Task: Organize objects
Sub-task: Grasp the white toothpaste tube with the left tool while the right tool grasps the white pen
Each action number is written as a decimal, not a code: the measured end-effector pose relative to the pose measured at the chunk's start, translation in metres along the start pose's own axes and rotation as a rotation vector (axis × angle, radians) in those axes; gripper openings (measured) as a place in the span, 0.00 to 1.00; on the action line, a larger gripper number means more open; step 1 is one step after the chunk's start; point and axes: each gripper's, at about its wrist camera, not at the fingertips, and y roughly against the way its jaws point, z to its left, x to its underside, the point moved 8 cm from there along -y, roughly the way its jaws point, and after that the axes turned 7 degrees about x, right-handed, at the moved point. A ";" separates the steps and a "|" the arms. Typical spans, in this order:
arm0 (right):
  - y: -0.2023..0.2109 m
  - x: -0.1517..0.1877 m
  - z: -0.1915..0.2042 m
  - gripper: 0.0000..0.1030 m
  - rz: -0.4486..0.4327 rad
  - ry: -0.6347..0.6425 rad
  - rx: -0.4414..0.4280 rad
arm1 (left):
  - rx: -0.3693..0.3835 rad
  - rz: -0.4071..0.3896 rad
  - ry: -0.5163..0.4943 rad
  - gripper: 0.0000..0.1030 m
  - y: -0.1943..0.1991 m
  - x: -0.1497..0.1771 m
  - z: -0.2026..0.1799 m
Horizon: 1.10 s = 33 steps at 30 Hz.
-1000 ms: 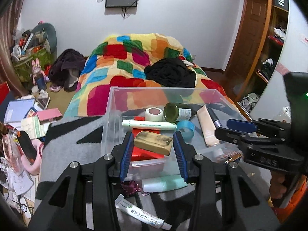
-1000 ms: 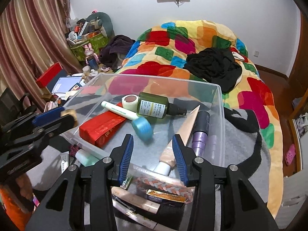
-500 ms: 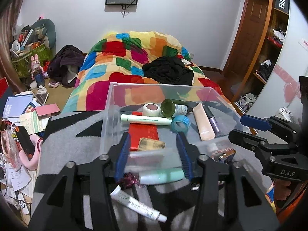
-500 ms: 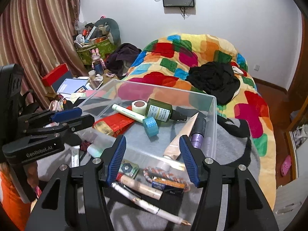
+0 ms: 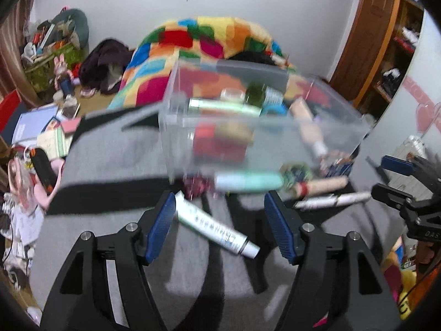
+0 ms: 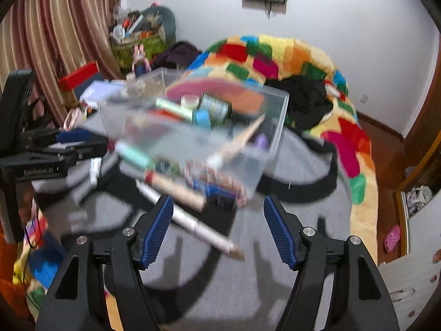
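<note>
A clear plastic bin (image 5: 176,88) (image 6: 281,115) stands on a grey and black blanket and holds a red box (image 5: 217,143), a tan block (image 5: 237,132), a green bottle (image 5: 256,96), tubes and tape rolls. Loose items lie in front of it: a white tube (image 5: 217,229), a mint tube (image 5: 248,182), a beige tube (image 6: 179,190) and a white pen (image 6: 198,229). My left gripper (image 5: 223,226) is open and empty over the white tube. My right gripper (image 6: 217,229) is open and empty over the pen. Both views are blurred.
A bed with a colourful patchwork quilt (image 5: 209,41) lies behind the bin. Books and clutter (image 5: 41,127) cover the floor at the left. A wooden shelf unit (image 5: 399,44) stands at the right. Striped curtains (image 6: 55,27) hang at the left.
My left gripper let go of the tan block, which now lies in the bin, and drew back over the loose tubes. My right gripper also drew back from the bin and opened wider.
</note>
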 end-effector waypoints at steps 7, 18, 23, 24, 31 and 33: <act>-0.030 0.021 0.005 0.57 0.077 0.005 -0.024 | -0.109 -0.004 0.033 0.64 -0.005 0.022 0.016; 0.005 0.031 0.032 0.11 0.042 0.083 -0.103 | -0.110 -0.038 0.061 0.15 0.022 0.042 0.030; 0.016 0.035 0.047 0.10 0.041 0.106 -0.162 | -0.061 -0.035 0.036 0.14 0.032 0.051 0.021; 0.017 0.035 0.050 0.10 0.039 0.118 -0.158 | -0.046 -0.029 0.019 0.14 0.035 0.056 0.015; 0.019 0.012 0.056 0.24 -0.018 0.108 -0.134 | 0.003 -0.033 -0.113 0.14 0.049 0.068 -0.018; 0.011 0.008 0.056 0.32 -0.014 0.112 -0.122 | -0.008 -0.027 -0.130 0.14 0.045 0.069 -0.022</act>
